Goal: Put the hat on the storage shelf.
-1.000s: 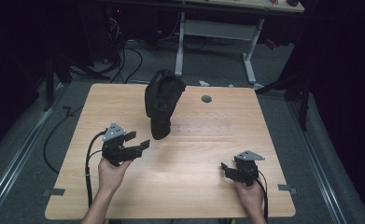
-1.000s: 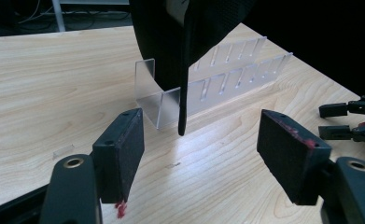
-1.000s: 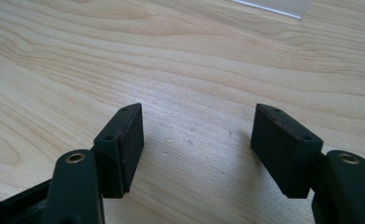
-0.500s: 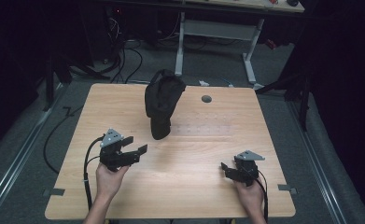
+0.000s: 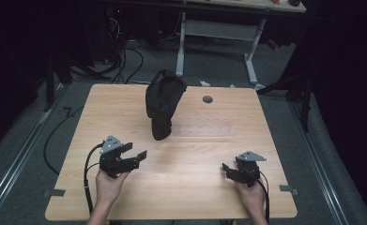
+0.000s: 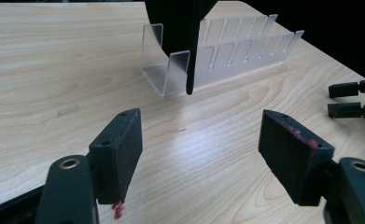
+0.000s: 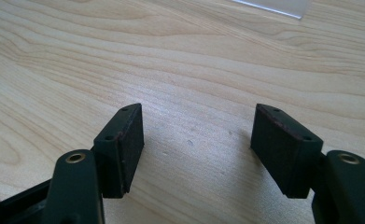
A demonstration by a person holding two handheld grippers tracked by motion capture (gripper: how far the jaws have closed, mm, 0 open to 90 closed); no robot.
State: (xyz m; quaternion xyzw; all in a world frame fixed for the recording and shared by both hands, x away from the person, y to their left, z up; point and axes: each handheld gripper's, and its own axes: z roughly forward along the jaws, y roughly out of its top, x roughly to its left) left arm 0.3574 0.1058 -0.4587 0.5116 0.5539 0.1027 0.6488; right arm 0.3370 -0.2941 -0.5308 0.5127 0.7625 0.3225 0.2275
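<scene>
Two grippers, both empty. Left gripper (image 5: 135,156) near the table's (image 5: 204,206) front left, jaws wide apart, nothing between them; the left gripper view (image 6: 201,154) confirms bare wood in the gap. Right gripper (image 5: 229,169) at front right, jaws also apart, seen clearly in the right gripper view (image 7: 196,140).

One black cap (image 5: 163,102) stands at the table's centre-back, well apart from both grippers. In the high view it seems to stand on its own; the left gripper view shows it (image 6: 180,28) sitting in one clear acrylic rack (image 6: 227,56) with upright dividers, barely visible from above. A clear edge at the top of the right gripper view is probably that rack's base (image 7: 273,7), hard to tell. The left gripper view also catches the right gripper's jaws (image 6: 355,99) at its right edge.

One grey grommet (image 5: 207,99) in the tabletop, right of the cap.
</scene>
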